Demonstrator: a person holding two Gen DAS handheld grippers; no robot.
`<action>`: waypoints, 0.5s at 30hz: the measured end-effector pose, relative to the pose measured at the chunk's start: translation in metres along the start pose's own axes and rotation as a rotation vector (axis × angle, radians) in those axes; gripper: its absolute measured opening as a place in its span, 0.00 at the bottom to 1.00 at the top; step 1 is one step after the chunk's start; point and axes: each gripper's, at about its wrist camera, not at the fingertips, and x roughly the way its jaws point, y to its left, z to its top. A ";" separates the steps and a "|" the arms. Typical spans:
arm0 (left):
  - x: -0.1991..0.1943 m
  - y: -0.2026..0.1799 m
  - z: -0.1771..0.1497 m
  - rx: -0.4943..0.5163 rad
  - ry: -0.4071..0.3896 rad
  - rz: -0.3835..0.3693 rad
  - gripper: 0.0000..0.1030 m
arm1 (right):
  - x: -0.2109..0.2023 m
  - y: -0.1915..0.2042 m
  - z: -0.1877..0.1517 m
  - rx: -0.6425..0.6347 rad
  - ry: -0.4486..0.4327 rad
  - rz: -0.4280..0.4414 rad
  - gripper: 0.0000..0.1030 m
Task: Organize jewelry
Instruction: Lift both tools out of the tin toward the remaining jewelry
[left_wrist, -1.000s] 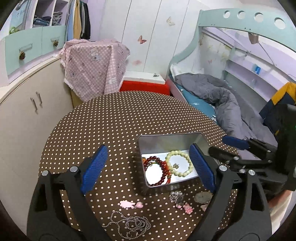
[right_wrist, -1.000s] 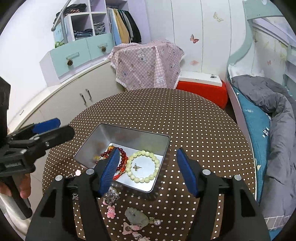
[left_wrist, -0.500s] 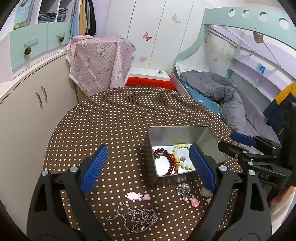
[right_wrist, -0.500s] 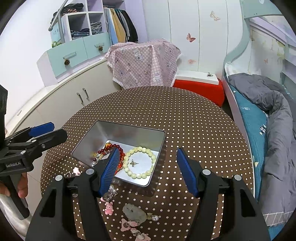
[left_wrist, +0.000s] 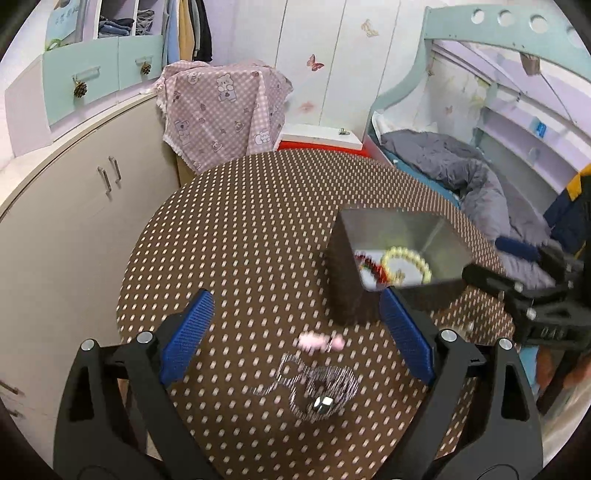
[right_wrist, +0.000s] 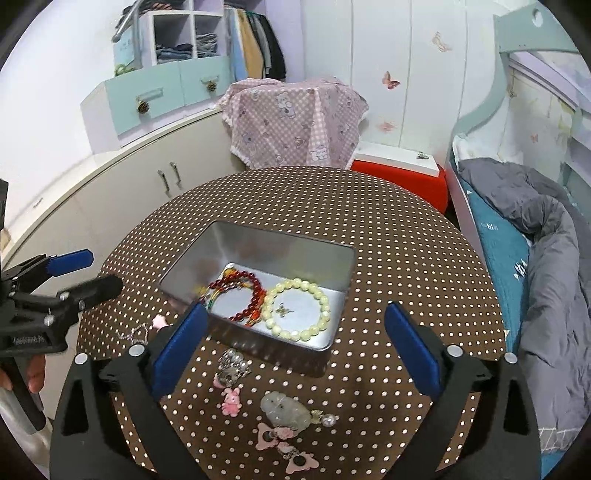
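**Left gripper swinging over to the chain, two bracelets already boxed**

Left wrist view first. Your left gripper (left_wrist: 295, 336) was spread wide with nothing between the blue pads. The silver chain necklace (left_wrist: 314, 387) lay at about 6 o'clock of the frame centre, right in the gap between the fingers, with a little pink charm (left_wrist: 319, 341) just above it. The metal tin (left_wrist: 399, 258) sat off at 3 o'clock, holding the red bead bracelet (left_wrist: 369, 266) and the pale green bead bracelet (left_wrist: 406, 262). Whole frame was motion-blurred. Compared with a second ago, the tin had slid from dead centre out to the right and the chain had come up between your fingers, so you'd swung left and in. Looks to me like you were lining up on the chain; the next move calls for dropping down and pinching a bunched part, since a loose chain will slip off otherwise.

Right wrist view. Your right gripper (right_wrist: 295, 343) was also fully spread and empty, hovering near the tin's near edge. Loose pieces at 6 o'clock: a silver cluster brooch (right_wrist: 231, 363), a pink bunny charm (right_wrist: 231, 402), a pale stone pendant (right_wrist: 282, 410) and pink bow clips (right_wrist: 286, 443). The tin sat slightly closer than it did a second ago, otherwise not much changed.
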 end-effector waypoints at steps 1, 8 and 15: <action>-0.001 0.000 -0.004 0.007 0.002 0.001 0.88 | 0.000 0.002 -0.002 -0.006 0.003 0.001 0.91; -0.002 -0.008 -0.036 0.085 0.053 -0.016 0.88 | 0.006 0.018 -0.013 -0.024 0.038 0.031 0.91; 0.002 -0.017 -0.058 0.128 0.074 -0.016 0.88 | 0.016 0.034 -0.033 -0.035 0.105 0.057 0.91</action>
